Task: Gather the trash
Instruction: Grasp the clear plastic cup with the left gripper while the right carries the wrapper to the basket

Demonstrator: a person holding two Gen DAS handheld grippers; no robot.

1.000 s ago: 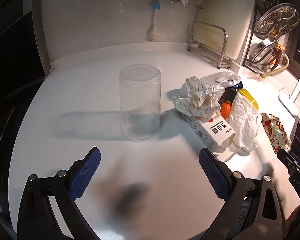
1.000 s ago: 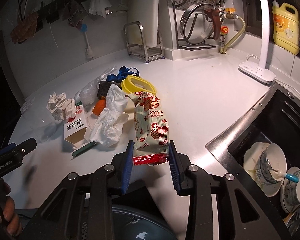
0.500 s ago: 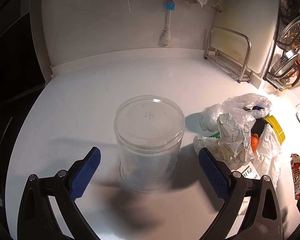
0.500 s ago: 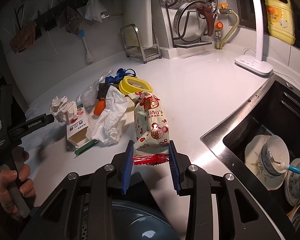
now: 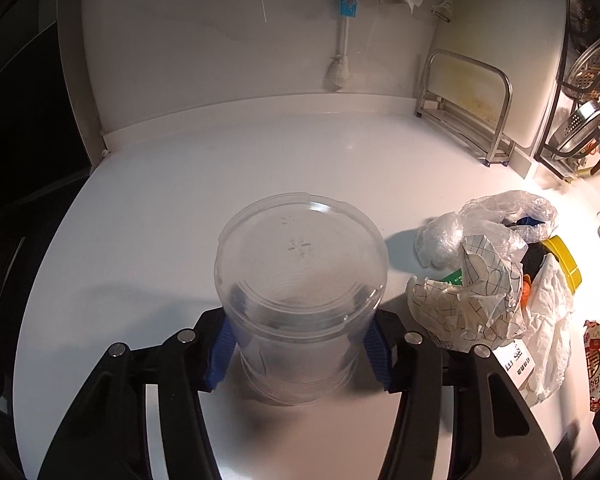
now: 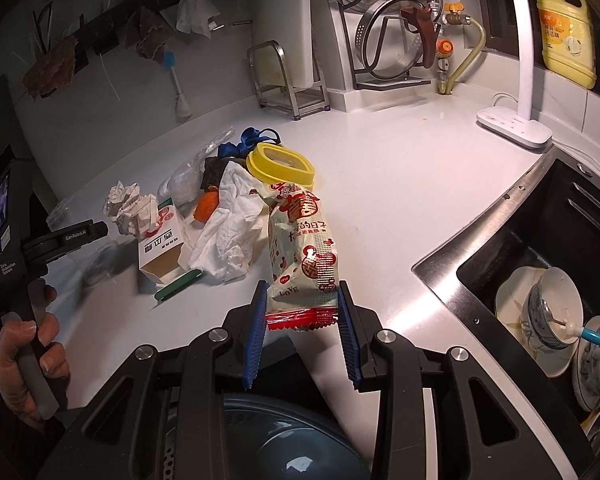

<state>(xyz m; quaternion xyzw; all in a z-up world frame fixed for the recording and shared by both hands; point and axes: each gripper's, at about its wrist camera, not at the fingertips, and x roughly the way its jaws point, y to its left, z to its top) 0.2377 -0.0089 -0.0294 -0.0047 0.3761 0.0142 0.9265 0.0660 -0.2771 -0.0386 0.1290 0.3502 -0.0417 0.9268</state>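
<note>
Now closing: left gripper (image 5: 300, 350) with jaws just drawn in around clear tub (image 5: 300, 304), blue pads (image 5: 219, 356) against both sides of the lower wall, so grasping the tub or on the very edge of it. Tub upright on bench (image 5: 172, 216), lid on, apparently empty, well left of the trash pile (image 5: 496, 280).

Probably very light, thin-walled, smooth and a little springy. Likely to flex or pop out under a hard squeeze, so best taken low on the wall with mild pressure, pads square on opposite sides. Ribbing near the base should help against slipping. Little weight to steady it, so easily tipped or skidded on the glossy bench if nudged off-centre.

Right gripper (image 6: 300, 316) clenched on snack wrapper (image 6: 300, 256), pinching its red crimped end, the rest standing up from the jaws above the bench. Wrapper soft, crinkly, almost weightless; the crimped seam the firmest place to hold, already used. Slick film, so apt to slide free if the grip eases.

Rest of the pile mostly soft and light too: crumpled paper (image 6: 128, 208), tissue (image 6: 228, 236), small carton (image 6: 162, 250), yellow lid (image 6: 280, 164). Hand (image 6: 24, 352) of the person visible on the left gripper's handle.
</note>
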